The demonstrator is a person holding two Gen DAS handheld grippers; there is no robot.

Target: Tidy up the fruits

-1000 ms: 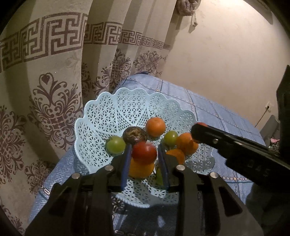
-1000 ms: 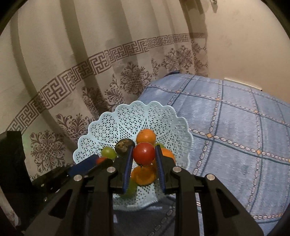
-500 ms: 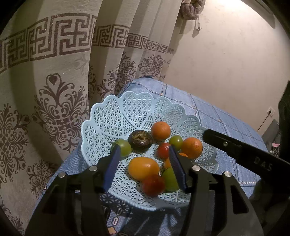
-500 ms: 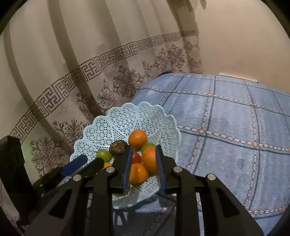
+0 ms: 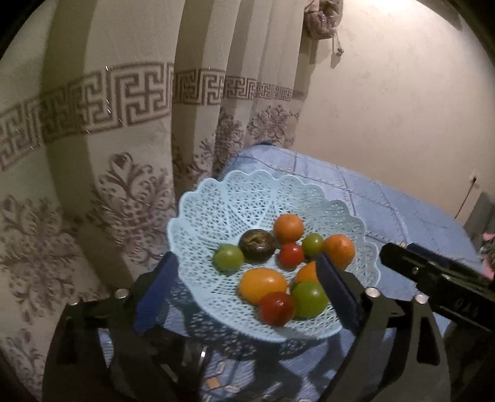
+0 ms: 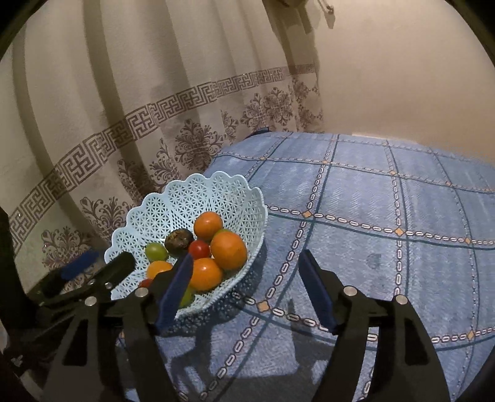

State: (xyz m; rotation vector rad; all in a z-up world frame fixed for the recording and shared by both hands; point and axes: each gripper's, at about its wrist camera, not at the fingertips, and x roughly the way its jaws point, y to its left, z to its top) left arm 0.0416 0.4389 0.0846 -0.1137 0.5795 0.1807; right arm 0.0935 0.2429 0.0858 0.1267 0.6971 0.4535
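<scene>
Patterned curtains are hanging behind a bed with a blue checked cover (image 6: 371, 198). Near its curtain-side edge, a pale blue lattice basket (image 5: 247, 198) is cradling every fruit (image 5: 263, 284), so nothing rolls. Left tongs (image 5: 244, 278) and right tongs (image 6: 244, 275) are hovering apart, empty, probably finished.

Pale-blue lattice basket (image 5: 235, 198); blue checked cloth (image 6: 371, 198).

Partly hidden behind the right finger pad (image 5: 332, 289) of the left gripper (image 5: 244, 290): an orange fruit (image 5: 304, 273) in the basket (image 5: 216, 213). Blurred in the left wrist view: red tomato (image 5: 276, 308) at the basket's near rim. Cut by the picture's top edge: bundle (image 5: 321, 17) hanging high above the basket.
</scene>
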